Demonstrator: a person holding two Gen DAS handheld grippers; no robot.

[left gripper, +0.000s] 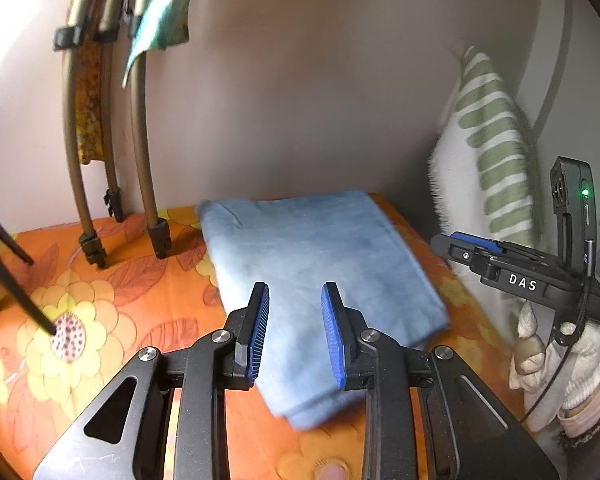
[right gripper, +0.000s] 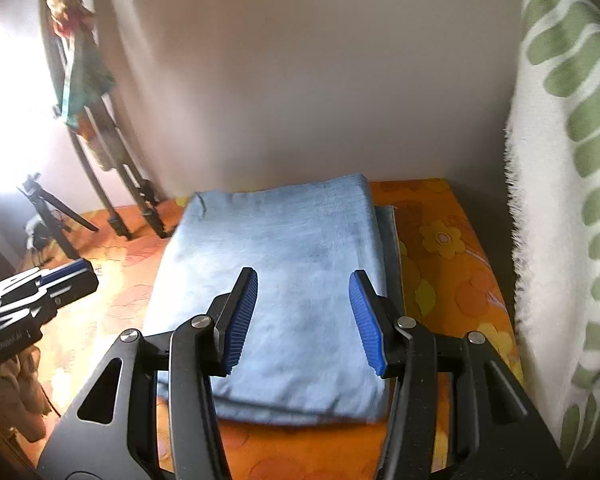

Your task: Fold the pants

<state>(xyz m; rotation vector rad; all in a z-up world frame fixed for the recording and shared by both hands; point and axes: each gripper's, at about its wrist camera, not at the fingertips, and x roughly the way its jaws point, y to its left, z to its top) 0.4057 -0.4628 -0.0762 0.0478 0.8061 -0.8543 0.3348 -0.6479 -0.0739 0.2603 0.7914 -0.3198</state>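
Left wrist view: your left tongs (left gripper: 295,332) hang above the near end of the folded pants (left gripper: 320,272), blue pads a narrow gap apart and pinching nothing.
Right wrist view: your right tongs (right gripper: 303,320) are spread wider over the same bundle, nothing between the pads.
Pants: light blue, folded into a flat rectangle (right gripper: 284,280) lying on the orange flowered bedsheet (right gripper: 452,264), no tongs touching them.
Right side: a white and green striped cushion (right gripper: 564,184) stands just beside the sheet's edge.
Left side: a black tripod (right gripper: 48,216) stands on the bed, well apart from the pants.
Far end: brown rack legs (left gripper: 140,168) stand against the wall (left gripper: 300,100), with cloth (left gripper: 160,16) draped over them.
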